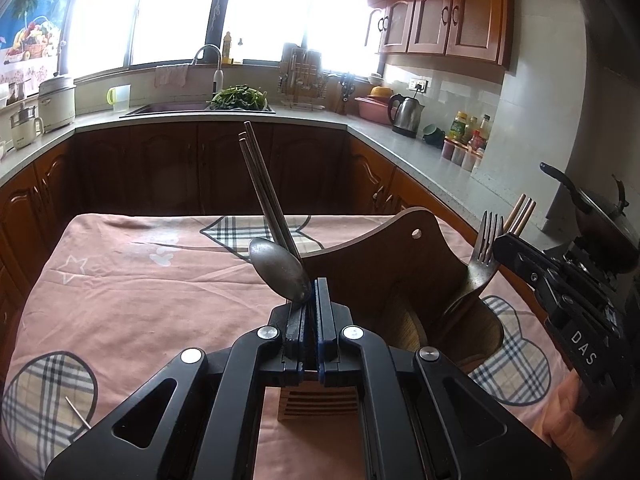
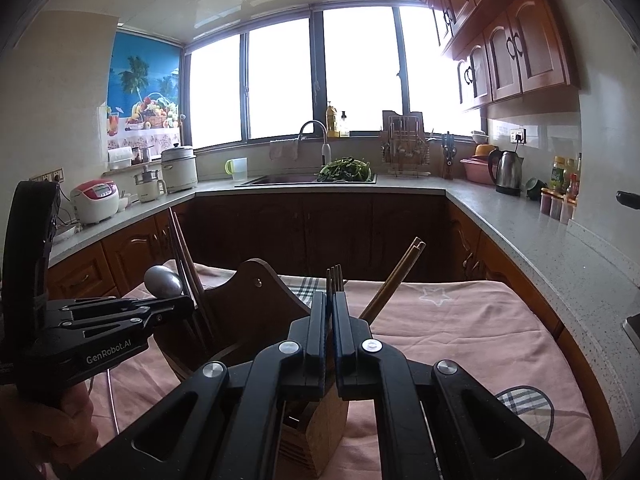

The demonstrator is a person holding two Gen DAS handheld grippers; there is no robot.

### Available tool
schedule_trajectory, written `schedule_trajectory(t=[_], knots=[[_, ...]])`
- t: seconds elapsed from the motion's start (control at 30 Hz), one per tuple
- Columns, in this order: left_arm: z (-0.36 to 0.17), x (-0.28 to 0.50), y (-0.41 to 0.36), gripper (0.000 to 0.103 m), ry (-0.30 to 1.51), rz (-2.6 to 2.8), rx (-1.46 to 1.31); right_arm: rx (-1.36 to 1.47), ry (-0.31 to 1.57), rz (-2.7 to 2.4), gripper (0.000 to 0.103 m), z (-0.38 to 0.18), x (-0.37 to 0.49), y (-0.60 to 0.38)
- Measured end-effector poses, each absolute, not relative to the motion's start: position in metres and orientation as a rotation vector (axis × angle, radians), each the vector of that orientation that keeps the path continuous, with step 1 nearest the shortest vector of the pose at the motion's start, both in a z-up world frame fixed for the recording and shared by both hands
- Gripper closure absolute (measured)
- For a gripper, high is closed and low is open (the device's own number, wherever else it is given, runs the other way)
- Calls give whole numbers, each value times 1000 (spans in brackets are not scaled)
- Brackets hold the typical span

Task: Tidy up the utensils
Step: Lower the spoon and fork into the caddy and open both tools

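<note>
A wooden utensil holder point(image 1: 400, 280) with a curved back stands on the table under both grippers; it also shows in the right wrist view point(image 2: 248, 300). My left gripper point(image 1: 312, 292) is shut on a metal spoon point(image 1: 280, 268), bowl up, over the holder's left side, next to dark metal chopsticks point(image 1: 260, 184) that lean in the holder. My right gripper point(image 2: 330, 300) is shut on a metal fork point(image 2: 335, 276), tines up, over the holder's right side. The fork point(image 1: 486, 248) and wooden chopsticks point(image 1: 520, 214) show in the left wrist view. Wooden chopsticks point(image 2: 396, 276) lean right.
The table wears a pink cloth point(image 1: 140, 280) with plaid patches. A thin metal stick point(image 1: 78, 412) lies at its near left. Kitchen counters point(image 2: 520, 224) with a sink point(image 2: 288, 179), kettle point(image 2: 506, 172) and bottles surround the table. A pan point(image 1: 600, 216) sits at the right.
</note>
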State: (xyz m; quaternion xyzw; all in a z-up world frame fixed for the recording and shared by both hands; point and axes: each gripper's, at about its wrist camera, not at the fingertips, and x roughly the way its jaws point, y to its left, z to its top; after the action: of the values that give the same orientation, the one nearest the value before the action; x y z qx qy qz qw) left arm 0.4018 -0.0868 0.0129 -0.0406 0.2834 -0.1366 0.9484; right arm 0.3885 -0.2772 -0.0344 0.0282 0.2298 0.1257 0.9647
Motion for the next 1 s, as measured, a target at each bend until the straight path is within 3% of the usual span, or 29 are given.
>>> schedule_trajectory(t=[0.4,0.6,0.7,0.77,0.83,0.9,0.97,1.0], knots=[[13,403,-87,101,591,-281,-87,74,484,267,98,-35,390,-281],[14,399,-86,96,595,-288,-86,90,485,275,97,-35,387,-280],[16,396,-87,89,590,-294,-79,109,488,276,95,-34,385,-282],[18,391,-88,65,576,-277,-65,126,483,273,90,-31,384,-285],[20,386,-86,61,554,-264,-64,138,474,267,78,-28,381,-288],[22,385,-84,61,554,-262,-69,147,465,260,76,-24,379,-291],[23,383,-81,51,558,-255,-71,154,458,255,72,-21,376,-293],[24,381,-80,48,557,-250,-71,159,454,255,65,-19,374,-295]])
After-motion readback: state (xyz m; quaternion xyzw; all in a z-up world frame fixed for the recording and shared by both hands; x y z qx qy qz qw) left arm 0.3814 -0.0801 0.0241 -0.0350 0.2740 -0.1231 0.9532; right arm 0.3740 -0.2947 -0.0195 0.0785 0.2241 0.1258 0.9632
